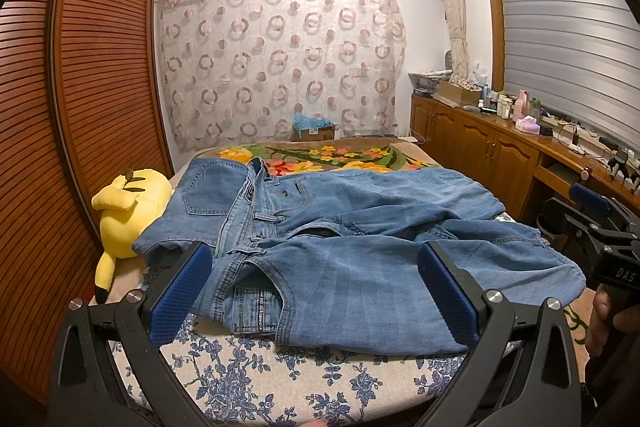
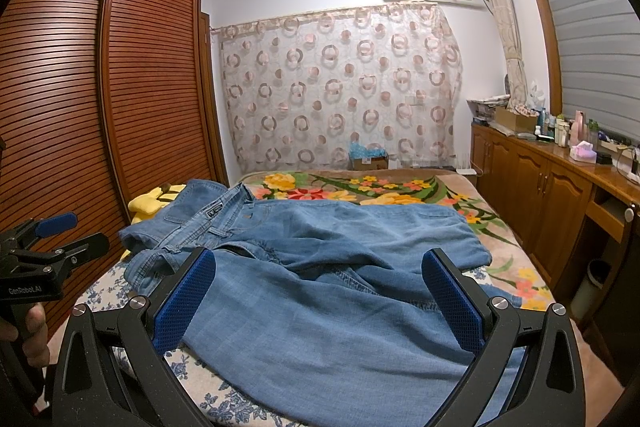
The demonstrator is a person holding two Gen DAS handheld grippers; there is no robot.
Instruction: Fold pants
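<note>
Lying crumpled across the bed (image 1: pixel 248 371), the pants (image 1: pixel 360 259) are seen just ahead of both tools, waistband off to the left, legs running right & overlapping unevenly. No fold is made yet; the step in hand is judged to be the approach before a first grasp.

L gripper (image 1: pixel 316 291) is held w/ jaws wide apart, nothing between the blue pads (image 1: pixel 180 299), hovering just above the near hip/pocket area. R gripper (image 2: pixel 320 299) is likewise spread open & empty, w/ the near leg directly ahead and below it.

Next move, as judged: fabric needs straightening first. Waistband is prob. to be pinched by the L tool, a leg or hem by the R, then pulled flat so one leg can be laid over the other. Denim is bunched at the crotch, so a single layer may be hard to catch.

Left wrist view shows the inside waistband label & a yellow plush toy (image 1: pixel 128 211) left of the pants; R tool is seen at its right edge. Right wrist view shows more of the far leg & floral blanket (image 2: pixel 360 191) beyond; plush is mostly hidden there.
</note>
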